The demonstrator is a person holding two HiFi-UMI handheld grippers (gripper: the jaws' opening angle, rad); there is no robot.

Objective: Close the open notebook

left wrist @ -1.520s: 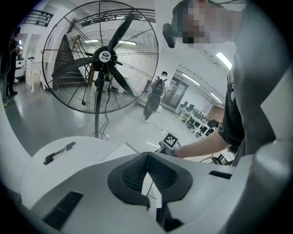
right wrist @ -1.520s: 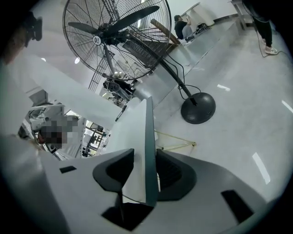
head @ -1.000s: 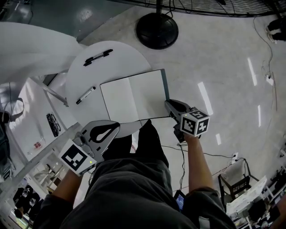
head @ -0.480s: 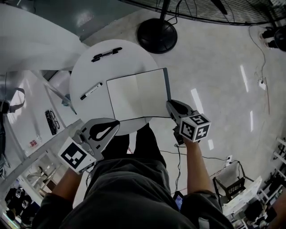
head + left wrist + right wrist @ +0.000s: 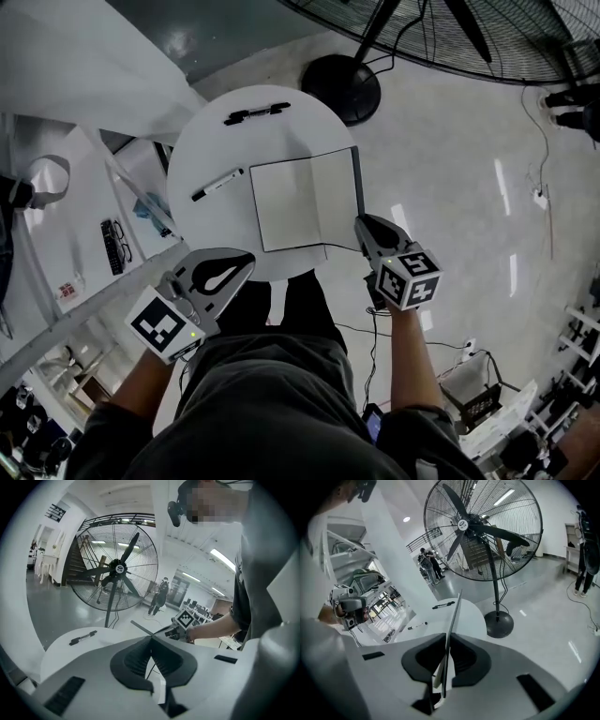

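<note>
Notebook point(image 5: 291, 202), at the table's point(image 5: 211, 141) right edge, now has its right cover point(image 5: 359, 187) raised upright from flat, pinched in the right gripper's point(image 5: 362, 225) jaws, so closing is roughly half done, while the left gripper point(image 5: 247, 260) hangs shut and empty off the near edge.

Matt white paper pages fill the notebook point(image 5: 302, 204), bound in a dark, smooth cover, on a smooth white table point(image 5: 211, 150). Around the table, the pale floor point(image 5: 450, 159) shines glossy; beyond it stands a fan point(image 5: 463, 525) of black metal wire.
</note>
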